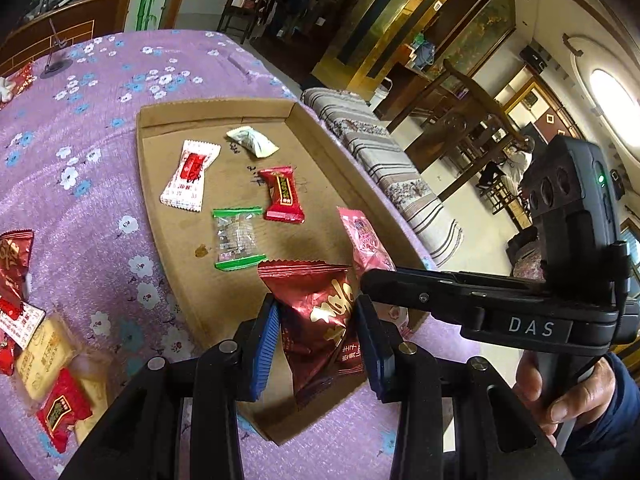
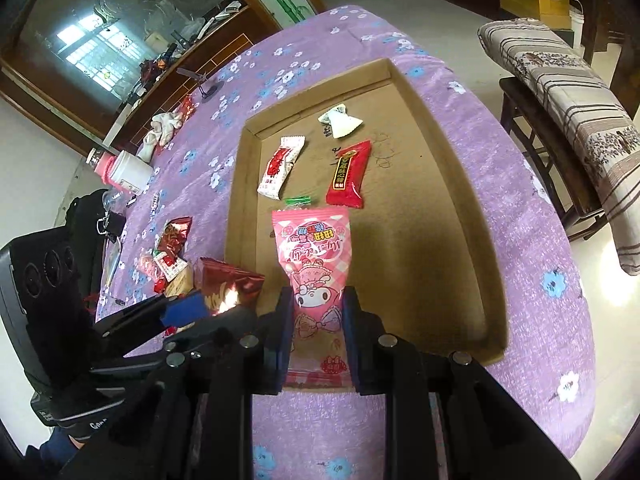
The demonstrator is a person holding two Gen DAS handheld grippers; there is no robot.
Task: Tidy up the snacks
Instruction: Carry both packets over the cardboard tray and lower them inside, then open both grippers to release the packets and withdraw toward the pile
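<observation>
On the purple flowered tablecloth (image 1: 100, 128) I see a shallow cardboard tray (image 1: 160, 120), the biggest thing in front of me, its near edge right under both of my claws.

My left gripper (image 1: 316, 344) is clamped on a dark red foil packet (image 1: 320, 312), the blue pads (image 1: 266, 344) pressing its sides, and the packet hangs over the tray's near corner. My right gripper (image 2: 316, 332) is closed around a pink cartoon packet (image 2: 312, 256), held upright by its lower half above the tray's near edge, with the top of the packet reaching out over the tray floor. From the left wrist camera the right gripper's arm crosses in front of the pink packet, just beside the red foil one.

Inside the tray, well apart from each other, lie a white-and-red candy (image 1: 190, 176), a bright red candy (image 1: 282, 196), a clear candy with green ends (image 1: 238, 238), and a pale white-green candy (image 1: 252, 142) nearest the far wall.

Left of the tray, on the cloth, sits a small heap of loose snacks (image 1: 44, 376): red wrappers and a yellow biscuit pack. Farther back in the right wrist view lies a white jar with a pink lid (image 2: 122, 172), tipped on its side.
</observation>
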